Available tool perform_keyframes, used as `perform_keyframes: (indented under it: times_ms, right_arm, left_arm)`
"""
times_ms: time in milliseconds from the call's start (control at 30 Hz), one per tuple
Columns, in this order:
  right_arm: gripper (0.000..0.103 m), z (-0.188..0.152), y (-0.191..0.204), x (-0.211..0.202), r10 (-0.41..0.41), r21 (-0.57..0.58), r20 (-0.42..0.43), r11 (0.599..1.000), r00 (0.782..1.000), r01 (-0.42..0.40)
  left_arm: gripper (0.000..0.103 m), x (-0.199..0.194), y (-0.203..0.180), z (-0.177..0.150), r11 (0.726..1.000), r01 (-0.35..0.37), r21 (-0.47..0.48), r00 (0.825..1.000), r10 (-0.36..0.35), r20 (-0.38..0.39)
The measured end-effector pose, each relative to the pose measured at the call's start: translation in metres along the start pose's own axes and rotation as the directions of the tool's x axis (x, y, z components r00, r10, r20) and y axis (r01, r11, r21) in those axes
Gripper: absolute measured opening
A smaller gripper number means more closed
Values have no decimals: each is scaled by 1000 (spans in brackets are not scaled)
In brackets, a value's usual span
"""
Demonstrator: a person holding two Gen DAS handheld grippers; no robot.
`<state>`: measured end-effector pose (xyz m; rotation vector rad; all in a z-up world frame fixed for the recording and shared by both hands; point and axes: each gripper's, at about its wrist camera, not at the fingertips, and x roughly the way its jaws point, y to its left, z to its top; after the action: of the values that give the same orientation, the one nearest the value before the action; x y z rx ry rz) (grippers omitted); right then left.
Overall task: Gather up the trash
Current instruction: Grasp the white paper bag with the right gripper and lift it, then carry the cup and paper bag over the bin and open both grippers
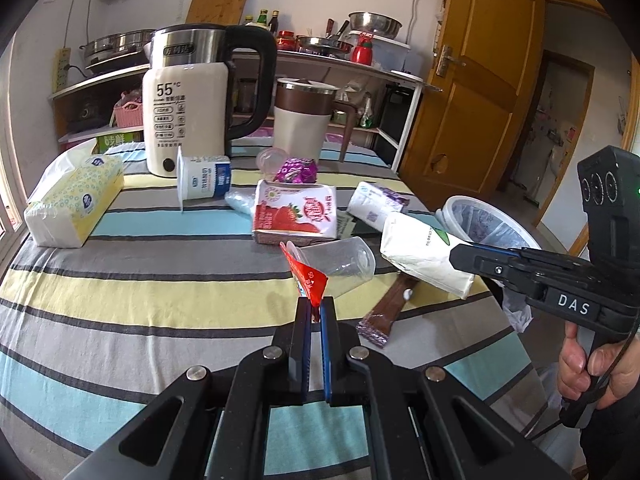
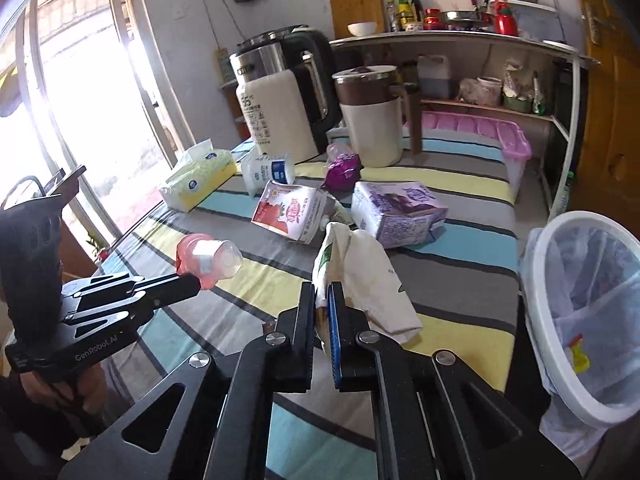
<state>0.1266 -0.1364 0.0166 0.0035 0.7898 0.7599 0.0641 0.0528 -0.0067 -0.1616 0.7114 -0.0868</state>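
My left gripper [image 1: 316, 306] is shut on the red foil lid of a clear plastic cup [image 1: 344, 258] and holds it above the striped table; it shows from the side in the right wrist view [image 2: 208, 258]. My right gripper [image 2: 322, 300] is shut on a white milk carton [image 2: 368, 280] with a green mark, lifted near the table's right edge; the carton also shows in the left wrist view [image 1: 424, 256]. A white bin [image 2: 560, 320] with a plastic liner stands just right of the table. A strawberry carton [image 1: 296, 212], a purple carton [image 2: 396, 208], a yogurt cup [image 1: 204, 178] and a brown wrapper [image 1: 390, 312] lie on the table.
A white electric kettle [image 1: 188, 104], a brown-and-cream jug [image 1: 300, 120] and a tissue pack [image 1: 74, 200] stand at the back and left of the table. A purple wrapper [image 1: 296, 170] lies by the jug. A shelf with kitchenware [image 1: 360, 64] and a wooden door [image 1: 480, 80] lie beyond.
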Motion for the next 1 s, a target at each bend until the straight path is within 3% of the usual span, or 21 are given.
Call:
perform_keyframes:
  times_ms: [567,1000]
  right_arm:
    - [7,-16,-43,-58,-116,127,96,987,989,103]
    - [7,-28,-107,-102,-293,248,127,934,948,255]
  left_arm:
    - [4,27,-72,22,983,135,126,991,-134,-14]
    - [4,72,-145,47,946,255,201,967,-245,-75]
